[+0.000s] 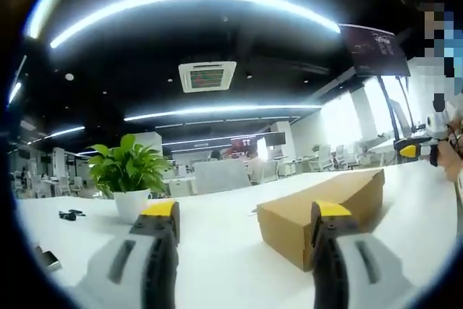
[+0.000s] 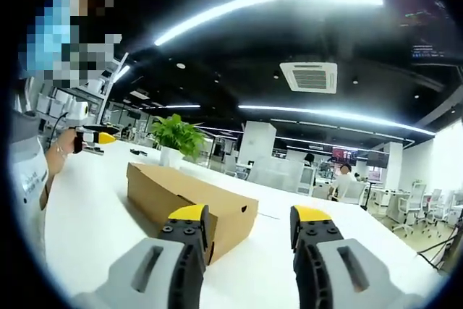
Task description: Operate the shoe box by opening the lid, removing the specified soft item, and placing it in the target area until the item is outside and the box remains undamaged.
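A closed brown cardboard shoe box (image 1: 327,206) lies on the white table (image 1: 224,251), just ahead and to the right of my left gripper (image 1: 246,213). That gripper is open and holds nothing. In the right gripper view the same box (image 2: 181,195) lies ahead and to the left of my right gripper (image 2: 250,219), which is also open and holds nothing. Neither gripper touches the box. Its lid is down, so what is inside is hidden. The right gripper (image 1: 409,151) comes in at the far right of the left gripper view, and the left gripper (image 2: 95,137) at the far left of the right gripper view.
A potted green plant (image 1: 129,173) (image 2: 176,135) stands on the table beyond the box. A small black object (image 1: 70,215) lies far left. The person (image 2: 29,157) stands at the table's edge. Office desks and chairs (image 2: 412,204) fill the background.
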The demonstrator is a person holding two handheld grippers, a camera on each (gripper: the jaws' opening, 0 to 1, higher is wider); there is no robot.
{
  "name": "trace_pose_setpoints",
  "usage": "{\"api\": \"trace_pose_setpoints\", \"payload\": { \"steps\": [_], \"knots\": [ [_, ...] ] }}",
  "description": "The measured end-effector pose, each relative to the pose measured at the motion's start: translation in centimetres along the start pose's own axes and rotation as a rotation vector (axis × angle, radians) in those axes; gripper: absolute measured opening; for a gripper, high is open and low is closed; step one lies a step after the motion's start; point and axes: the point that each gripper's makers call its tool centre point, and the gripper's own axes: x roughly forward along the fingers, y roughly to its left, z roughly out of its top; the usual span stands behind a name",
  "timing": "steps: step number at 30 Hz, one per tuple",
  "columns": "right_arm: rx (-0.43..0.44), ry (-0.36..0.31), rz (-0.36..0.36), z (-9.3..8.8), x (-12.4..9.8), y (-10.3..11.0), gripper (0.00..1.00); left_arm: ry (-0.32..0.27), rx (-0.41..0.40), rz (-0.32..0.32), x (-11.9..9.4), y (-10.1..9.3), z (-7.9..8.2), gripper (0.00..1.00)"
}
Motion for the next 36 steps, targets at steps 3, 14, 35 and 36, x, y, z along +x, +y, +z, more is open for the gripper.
{"api": "trace_pose_setpoints", "payload": {
  "steps": [3, 14, 35, 36],
  "knots": [
    [-0.005, 0.005, 0.005, -0.1, 0.1, 0.1, 0.46, 0.013, -0.001, -0.010, 0.1, -0.2, -0.3, 0.75],
    [0.018, 0.020, 0.064, -0.4, 0.7, 0.9, 0.40, 0.034, -0.013, -0.024, 0.2, -0.1, -0.7, 0.71],
    [-0.027, -0.085, 0.080, 6.1, 1.5, -0.7, 0.43, 0.039, 0.017, -0.004, 0.3, 0.0, -0.9, 0.70],
    [-0.027, -0.080, 0.078, 5.8, 1.6, -0.8, 0.43, 0.038, 0.015, -0.003, 0.3, 0.1, -0.9, 0.70]
  ]
}}
